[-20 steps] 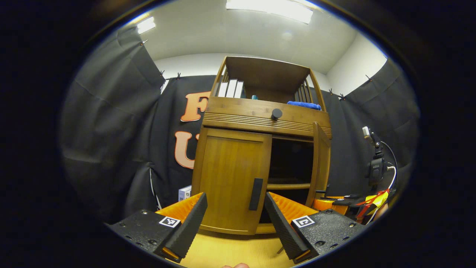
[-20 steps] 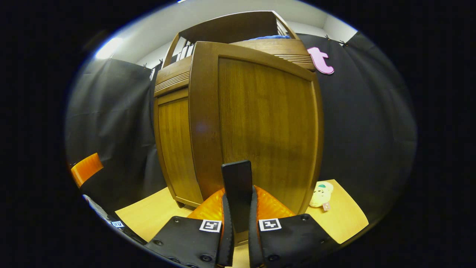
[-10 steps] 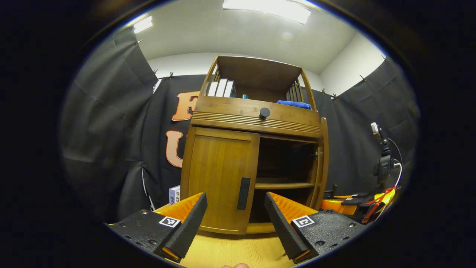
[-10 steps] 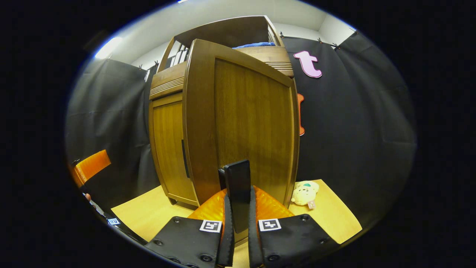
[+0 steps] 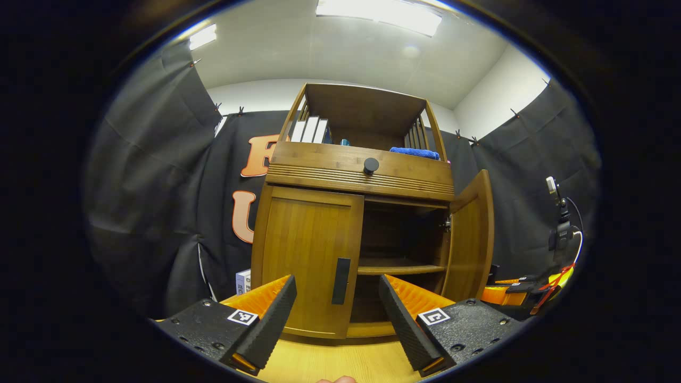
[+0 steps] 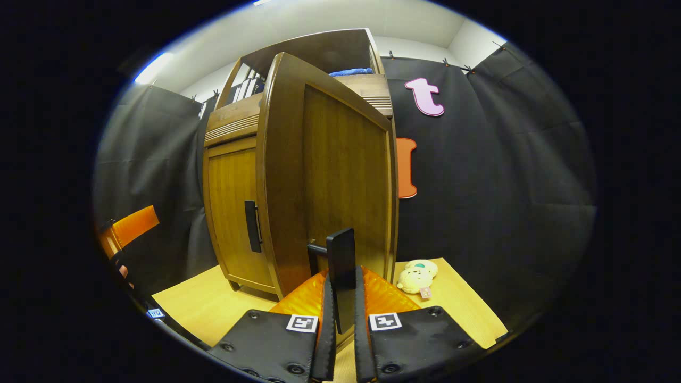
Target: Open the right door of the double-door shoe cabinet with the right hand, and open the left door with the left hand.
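My right gripper (image 6: 341, 340) is clamping both fingers on the right door's handle (image 6: 341, 266), and that right door (image 5: 471, 239) is standing wide open off the shoe cabinet (image 5: 356, 170). My left gripper (image 5: 336, 330) is hanging spread apart just short of the shut left door (image 5: 306, 260), pointing near its handle (image 5: 340, 281).

Left gripper view faces the shoe cabinet (image 5: 351, 213) squarely from low — right gripper view sits close beside its open door (image 6: 324, 170)
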Demonstrator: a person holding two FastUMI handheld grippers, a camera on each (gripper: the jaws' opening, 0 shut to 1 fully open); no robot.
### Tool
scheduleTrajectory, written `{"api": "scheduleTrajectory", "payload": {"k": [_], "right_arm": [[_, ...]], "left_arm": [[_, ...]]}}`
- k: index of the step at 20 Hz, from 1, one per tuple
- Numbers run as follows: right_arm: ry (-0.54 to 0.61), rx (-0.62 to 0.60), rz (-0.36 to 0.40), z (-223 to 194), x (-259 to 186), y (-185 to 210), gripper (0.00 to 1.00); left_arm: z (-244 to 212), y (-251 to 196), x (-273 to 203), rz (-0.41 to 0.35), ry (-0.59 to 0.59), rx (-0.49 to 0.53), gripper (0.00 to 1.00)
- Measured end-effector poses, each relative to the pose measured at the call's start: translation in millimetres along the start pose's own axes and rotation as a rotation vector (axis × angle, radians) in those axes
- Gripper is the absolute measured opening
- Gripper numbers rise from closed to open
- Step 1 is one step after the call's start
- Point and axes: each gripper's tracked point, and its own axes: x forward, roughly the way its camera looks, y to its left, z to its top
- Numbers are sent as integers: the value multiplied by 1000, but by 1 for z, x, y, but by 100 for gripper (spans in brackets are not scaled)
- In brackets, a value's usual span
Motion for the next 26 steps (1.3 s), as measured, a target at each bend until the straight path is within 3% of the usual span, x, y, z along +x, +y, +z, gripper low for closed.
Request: {"api": "scheduleTrajectory", "payload": {"k": [1,2,5,7,8,9,10,11,12,13,19,20,21,22,23,24,25,26], "right_arm": [[-1,-2,-8,1,0,-1,24],[-2,-6,-19,1,1,-4,27],[6,-25,-66,2,-5,-21,17],[10,-42,-106,0,-7,-33,21],[9,-44,-128,1,-8,-38,17],[3,-41,-158,1,-8,-46,27],[-2,-22,-170,3,-10,-49,27],[-4,10,-157,3,-9,-48,10],[-9,32,-154,5,-5,-46,23],[-13,32,-148,7,-5,-46,10],[-5,3,-52,5,-4,-55,8],[-2,12,-38,5,-4,-54,8],[3,21,-25,5,-4,-53,9],[7,27,-13,5,-4,-53,20],[13,32,-5,5,-5,-53,9],[15,36,3,3,-5,-53,9],[14,37,9,4,-5,-53,0],[13,39,14,4,-4,-52,10]], "left_arm": [[0,-1,0,-4,-2,-4,95],[-1,-3,1,-6,-3,-5,92],[-3,-3,2,-9,-4,-9,92],[-3,0,2,1,-7,-13,95],[-4,1,2,5,-10,-17,92],[-3,2,3,9,-11,-20,92],[-4,3,3,12,-10,-24,92],[-5,3,4,12,-7,-28,92],[-7,2,4,12,-4,-31,92],[-8,3,5,13,-3,-32,92],[-10,6,9,18,-1,-42,98],[-9,7,10,19,-1,-43,92],[-10,9,9,23,-2,-44,92],[-9,11,10,26,-2,-46,92],[-9,12,11,27,0,-50,92],[-9,13,11,27,1,-53,93],[-9,13,10,27,2,-53,93],[-9,14,10,29,1,-52,94]]}}
